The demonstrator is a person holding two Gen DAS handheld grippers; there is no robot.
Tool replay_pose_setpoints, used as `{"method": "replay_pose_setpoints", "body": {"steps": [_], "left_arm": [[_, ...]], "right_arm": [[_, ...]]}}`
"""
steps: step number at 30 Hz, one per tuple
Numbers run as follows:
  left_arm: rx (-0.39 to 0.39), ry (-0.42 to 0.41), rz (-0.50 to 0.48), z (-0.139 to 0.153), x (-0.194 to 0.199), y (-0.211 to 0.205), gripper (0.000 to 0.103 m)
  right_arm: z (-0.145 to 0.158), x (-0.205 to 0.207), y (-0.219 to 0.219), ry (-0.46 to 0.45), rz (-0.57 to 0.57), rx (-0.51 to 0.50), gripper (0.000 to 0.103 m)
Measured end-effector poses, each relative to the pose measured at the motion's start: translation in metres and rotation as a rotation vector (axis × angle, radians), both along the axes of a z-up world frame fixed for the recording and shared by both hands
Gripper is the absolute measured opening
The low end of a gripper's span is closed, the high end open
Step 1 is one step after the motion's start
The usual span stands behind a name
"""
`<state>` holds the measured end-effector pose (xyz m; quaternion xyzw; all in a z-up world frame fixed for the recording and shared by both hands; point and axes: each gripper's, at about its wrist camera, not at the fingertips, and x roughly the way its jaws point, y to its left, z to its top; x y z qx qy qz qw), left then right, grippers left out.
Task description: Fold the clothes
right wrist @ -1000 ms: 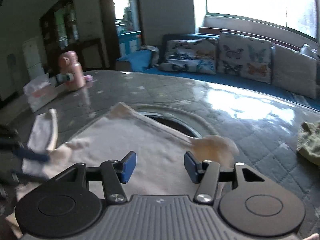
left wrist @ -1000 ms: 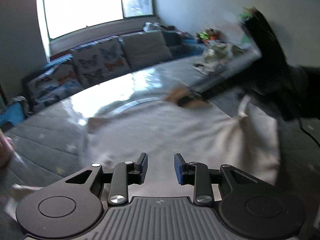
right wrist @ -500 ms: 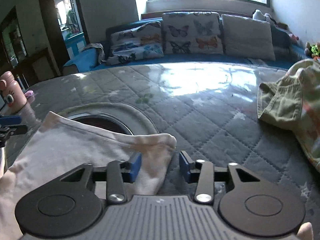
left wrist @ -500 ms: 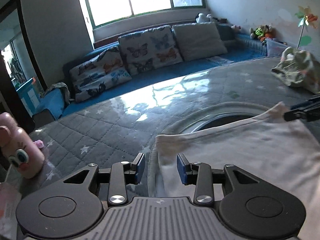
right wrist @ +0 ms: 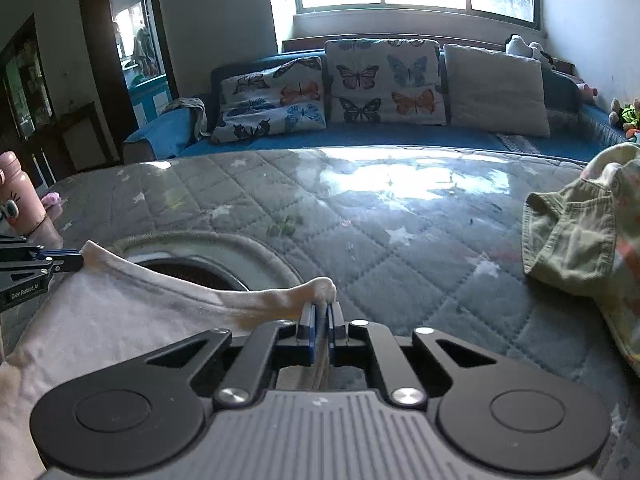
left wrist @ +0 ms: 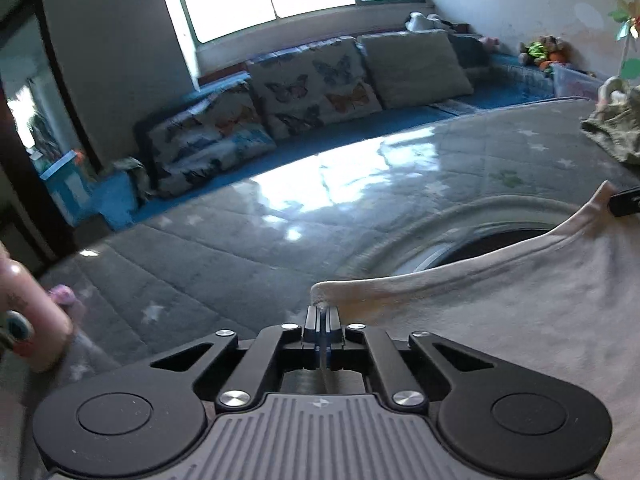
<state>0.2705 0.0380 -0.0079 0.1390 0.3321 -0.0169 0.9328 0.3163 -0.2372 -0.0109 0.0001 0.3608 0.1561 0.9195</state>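
Observation:
A white garment [left wrist: 500,308] lies spread on the grey quilted table cover [left wrist: 240,248]. My left gripper [left wrist: 321,314] has its jaws closing on the garment's left corner, pads pressed on the cloth. My right gripper [right wrist: 319,312] has its jaws closing on the opposite corner of the same white garment [right wrist: 140,312], with cloth pinched between the pads. The garment's far edge runs between the two grips. Each view shows the other gripper at the far corner: the right gripper [left wrist: 624,202] and the left gripper [right wrist: 68,260].
A round dark opening [right wrist: 192,270] ringed by a rim sits in the cover just past the garment. Crumpled olive and patterned clothes [right wrist: 572,240] lie at the right. A pink bottle [right wrist: 18,196] stands at the left. A blue sofa with butterfly cushions [right wrist: 384,80] is beyond.
Both grippers went from open to shut, each onto a corner of the white garment. The left one swung left to its corner and the right one settled at the other end.

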Motion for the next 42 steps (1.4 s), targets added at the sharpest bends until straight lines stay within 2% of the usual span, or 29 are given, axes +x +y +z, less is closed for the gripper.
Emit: {"method": "replay_pose_setpoints", "body": {"steps": [4,6,8,10,13,15,21,26,29,33,35,42], "left_arm": [[0.030,-0.013,0.028,-0.002,0.003,0.002,0.002],[0.028,-0.005,0.036,-0.002,0.005,0.002,0.003],[0.016,0.003,0.040,0.000,0.005,0.003,0.007],[0.012,0.001,0.054,0.005,0.003,0.004,0.011],[0.002,-0.016,0.050,0.014,-0.010,0.003,0.019],[-0.002,-0.029,0.030,0.022,-0.024,0.000,0.029],[-0.047,-0.041,-0.072,0.040,-0.082,-0.017,0.039],[-0.076,-0.012,-0.168,0.033,-0.138,-0.037,0.048],[-0.074,0.000,-0.206,0.023,-0.166,-0.048,0.050],[-0.057,0.009,-0.228,0.011,-0.189,-0.058,0.052],[-0.056,0.011,-0.225,0.008,-0.196,-0.060,0.052],[-0.094,-0.002,-0.237,0.014,-0.206,-0.069,0.054]], "right_arm": [[-0.003,0.011,0.008,0.002,0.009,0.000,0.006],[-0.001,0.012,0.009,-0.001,0.005,0.001,0.012],[0.003,0.010,0.010,-0.006,0.002,0.000,0.016],[0.012,0.000,0.009,-0.014,0.025,-0.005,0.016],[0.027,-0.027,0.007,-0.014,0.089,-0.009,0.016],[0.034,-0.047,0.008,-0.010,0.137,-0.013,0.016],[0.037,-0.115,0.014,0.034,0.267,-0.010,0.016],[0.027,-0.161,0.019,0.052,0.331,-0.015,0.016],[0.021,-0.181,0.023,0.044,0.345,-0.059,0.016],[0.019,-0.209,0.021,-0.015,0.350,-0.117,0.020],[0.021,-0.217,0.016,-0.020,0.339,-0.102,0.023],[0.020,-0.229,-0.016,0.008,0.249,-0.021,0.026]]}}
